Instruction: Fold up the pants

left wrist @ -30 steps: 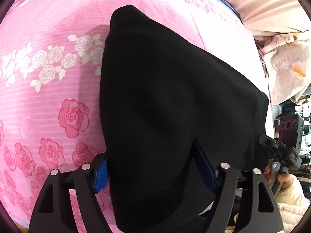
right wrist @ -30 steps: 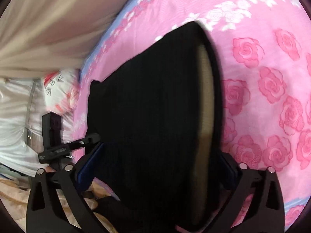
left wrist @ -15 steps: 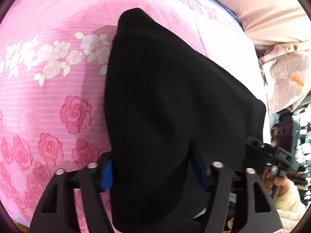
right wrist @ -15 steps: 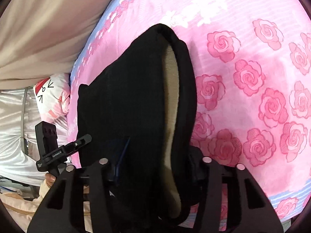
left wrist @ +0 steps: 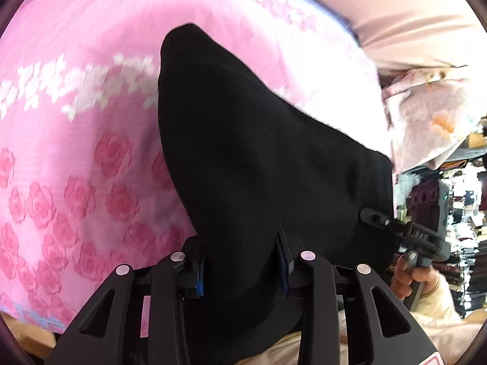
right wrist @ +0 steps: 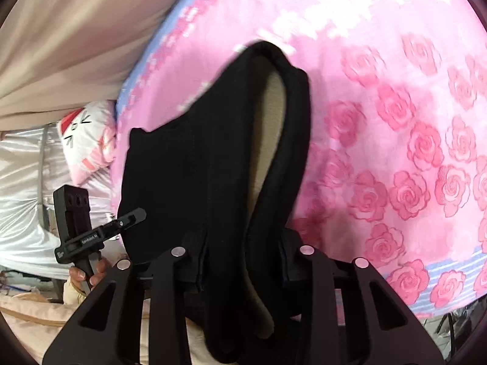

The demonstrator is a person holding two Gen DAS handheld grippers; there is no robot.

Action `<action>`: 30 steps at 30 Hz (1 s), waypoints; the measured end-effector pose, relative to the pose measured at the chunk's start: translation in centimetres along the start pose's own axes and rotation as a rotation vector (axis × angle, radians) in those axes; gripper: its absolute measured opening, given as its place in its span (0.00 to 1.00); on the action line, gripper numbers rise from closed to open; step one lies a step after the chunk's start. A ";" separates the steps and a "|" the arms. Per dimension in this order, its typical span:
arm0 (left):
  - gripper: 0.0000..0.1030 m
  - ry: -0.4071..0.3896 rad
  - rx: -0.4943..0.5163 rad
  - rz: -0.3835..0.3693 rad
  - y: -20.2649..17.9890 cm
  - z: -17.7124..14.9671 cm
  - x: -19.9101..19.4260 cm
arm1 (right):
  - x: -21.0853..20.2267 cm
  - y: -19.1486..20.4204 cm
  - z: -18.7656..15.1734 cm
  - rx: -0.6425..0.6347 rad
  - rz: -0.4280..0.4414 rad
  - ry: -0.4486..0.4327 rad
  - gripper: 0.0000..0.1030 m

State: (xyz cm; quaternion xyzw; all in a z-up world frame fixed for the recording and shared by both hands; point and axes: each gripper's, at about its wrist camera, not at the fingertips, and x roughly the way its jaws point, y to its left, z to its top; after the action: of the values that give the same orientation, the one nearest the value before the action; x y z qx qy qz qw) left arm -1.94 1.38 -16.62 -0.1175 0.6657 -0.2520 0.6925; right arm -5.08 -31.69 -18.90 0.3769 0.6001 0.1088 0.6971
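Observation:
The black pants [left wrist: 261, 164] hang lifted over the pink rose bedspread [left wrist: 76, 158]. My left gripper [left wrist: 242, 269] is shut on the near edge of the fabric. In the right wrist view the pants [right wrist: 194, 182] show a beige fleece lining [right wrist: 268, 140] at the open waist. My right gripper [right wrist: 242, 269] is shut on that cloth too. The right gripper's handle and hand show at the right of the left wrist view [left wrist: 420, 243]. The left gripper's handle shows at the left of the right wrist view [right wrist: 82, 234]. The fingertips are hidden by cloth.
The bedspread [right wrist: 395, 121] covers the bed. A beige curtain [right wrist: 76, 39] hangs beyond it. A white cat-face pillow [right wrist: 85, 140] lies by the bed's far edge. A pale floral pillow [left wrist: 426, 112] and cluttered shelves [left wrist: 462, 194] are at the right.
Both grippers have closed in tighter on the pants and lifted them. The pants have bunched narrower and pulled back toward me across the bedspread.

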 end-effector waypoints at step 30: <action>0.29 0.144 -0.168 -0.095 0.3 -4.6 -4.1 | -1.8 4.5 -2.5 0.020 -0.012 0.222 0.31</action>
State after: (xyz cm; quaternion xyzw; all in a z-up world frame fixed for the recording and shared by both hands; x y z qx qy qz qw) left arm -6.38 4.46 -13.63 -0.1883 0.7260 -0.2355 0.6180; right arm -6.52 -28.71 -14.59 0.3657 0.6769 0.1396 0.6233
